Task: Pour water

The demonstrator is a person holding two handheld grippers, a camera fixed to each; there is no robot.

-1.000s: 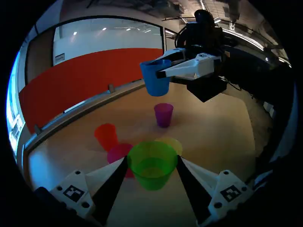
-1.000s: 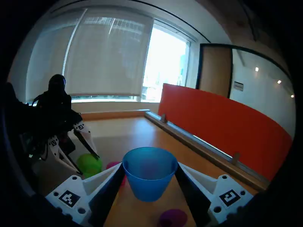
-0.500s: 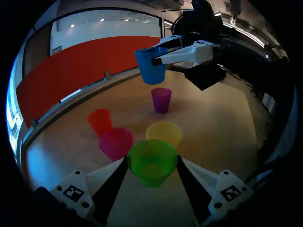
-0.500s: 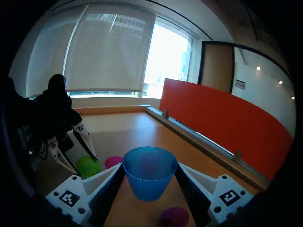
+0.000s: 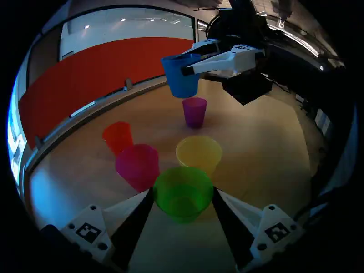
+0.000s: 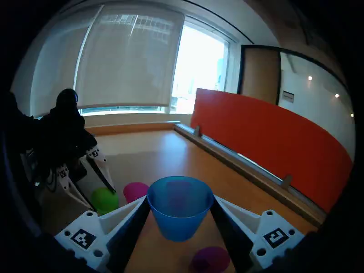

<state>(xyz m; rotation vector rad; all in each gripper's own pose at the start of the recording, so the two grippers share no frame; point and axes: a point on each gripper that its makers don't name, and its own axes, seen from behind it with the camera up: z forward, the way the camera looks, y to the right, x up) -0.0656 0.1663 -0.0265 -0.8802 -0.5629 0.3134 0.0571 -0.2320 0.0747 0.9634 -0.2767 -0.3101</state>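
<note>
Left gripper view: a wooden table [image 5: 264, 150] spreads ahead of both grippers, and a long red panel [image 5: 91, 77] runs along its far edge, to the left of the left gripper. In the right gripper view a bright window [image 6: 200, 73] with a lowered blind [image 6: 123, 63] stands beyond the right gripper, and a dark person [image 6: 63, 127] sits to its left, holding the left gripper.

The left gripper [image 5: 182, 190] is closed on a green cup [image 5: 183, 200], one finger pressing each side, cup upright. The right gripper [image 5: 183, 68] is ahead of it and higher, clear of the table, likewise clamped on a blue cup [image 5: 179, 79], a finger on each side.

Four loose cups stand on the table between the two grippers. The yellow cup [image 5: 199, 154] is just ahead of the green cup. The pink cup [image 5: 137, 166] is ahead and to the left, with the orange cup [image 5: 118, 137] behind it. The purple cup [image 5: 194, 112] is farthest, below the blue cup.

Whether any cup holds water cannot be told.
</note>
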